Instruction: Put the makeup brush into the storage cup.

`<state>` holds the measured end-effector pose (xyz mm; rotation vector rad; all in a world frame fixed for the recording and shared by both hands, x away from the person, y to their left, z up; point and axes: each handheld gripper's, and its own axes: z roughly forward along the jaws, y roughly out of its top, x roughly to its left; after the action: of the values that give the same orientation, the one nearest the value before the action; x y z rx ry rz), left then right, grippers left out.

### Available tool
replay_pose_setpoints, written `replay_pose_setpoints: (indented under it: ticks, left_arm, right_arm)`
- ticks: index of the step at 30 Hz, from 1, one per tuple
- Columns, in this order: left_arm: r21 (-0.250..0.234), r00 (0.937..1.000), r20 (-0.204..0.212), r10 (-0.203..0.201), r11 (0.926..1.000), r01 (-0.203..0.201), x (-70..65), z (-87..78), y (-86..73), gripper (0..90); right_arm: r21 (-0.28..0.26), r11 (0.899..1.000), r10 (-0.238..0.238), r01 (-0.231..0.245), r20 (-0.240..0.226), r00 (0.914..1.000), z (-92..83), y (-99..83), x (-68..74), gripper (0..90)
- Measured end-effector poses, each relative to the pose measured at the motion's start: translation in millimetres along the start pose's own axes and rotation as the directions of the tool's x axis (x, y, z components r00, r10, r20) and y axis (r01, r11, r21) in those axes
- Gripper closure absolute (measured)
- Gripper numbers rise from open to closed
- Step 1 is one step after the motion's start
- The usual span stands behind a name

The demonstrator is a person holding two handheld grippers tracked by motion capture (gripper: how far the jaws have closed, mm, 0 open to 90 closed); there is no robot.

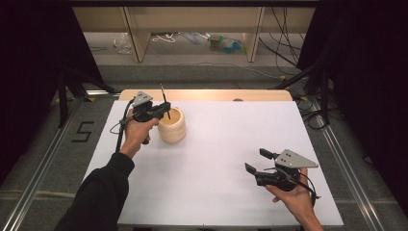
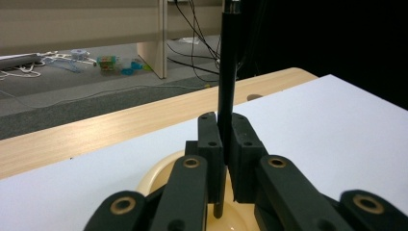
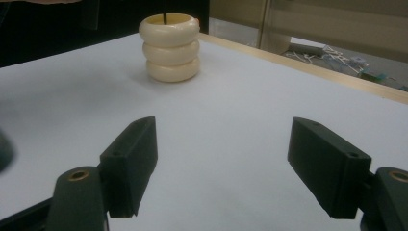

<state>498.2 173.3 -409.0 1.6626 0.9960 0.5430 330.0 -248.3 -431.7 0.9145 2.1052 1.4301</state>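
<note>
A cream ribbed holder point(image 1: 172, 125) made of three stacked rings stands on the white table top point(image 1: 216, 144) at the far left; it also stands in the right gripper view as the holder point(image 3: 169, 48). My left gripper point(image 1: 166, 109) hangs just over its mouth, shut on a thin black pen point(image 1: 165, 102) that stands nearly upright. In the left gripper view the pen point(image 2: 227, 86) runs up between the closed jaws, its lower tip inside the holder's rim point(image 2: 154, 175). My right gripper point(image 1: 256, 161) rests near the front right, jaws wide open and empty.
A wooden strip point(image 1: 207, 95) borders the table's far edge. Beyond it lie a grey floor, shelf legs, cables and small clutter point(image 1: 223, 43). Dark curtains flank both sides. Metal rails point(image 1: 346, 168) run along the table's sides.
</note>
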Motion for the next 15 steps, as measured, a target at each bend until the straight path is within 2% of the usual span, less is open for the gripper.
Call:
replay_pose_setpoints:
  ticks: [2, 3, 6, 11, 15]
  left_arm:
    - [0.009, 1.0, 0.0, 0.007, 0.9999, -0.007, 0.2, 2.0, -1.7, 85.1]
    - [0.015, 1.0, -0.001, 0.007, 0.9999, -0.007, -0.3, 3.2, -2.6, 85.0]
    - [0.032, 0.9999, 0.002, 0.012, 0.9994, -0.013, -0.1, 5.7, -4.5, 85.0]
    - [0.064, 1.0, -0.001, 0.001, 0.998, -0.001, 0.6, 10.6, -10.8, 85.0]
    - [0.074, 0.9999, -0.006, -0.009, 0.9972, 0.01, 2.5, 11.5, -15.2, 85.0]
  right_arm:
    - [-0.013, 1.0, -0.017, 0.017, 0.009, 0.9998, 0.7, 0.0, -1.1, 26.8]
    - [-0.001, 1.0, 0.0, 0.0, 0.0, 1.0, 0.0, 0.0, 0.0, 26.8]
    - [-0.002, 1.0, -0.001, 0.001, 0.001, 1.0, -0.1, 0.0, 0.2, 26.8]
    - [-0.024, 1.0, -0.017, 0.017, 0.004, 0.9999, 2.0, -0.3, 0.1, 26.9]
    - [-0.013, 1.0, -0.02, 0.02, 0.001, 0.9998, 1.5, -0.2, 0.1, 26.9]
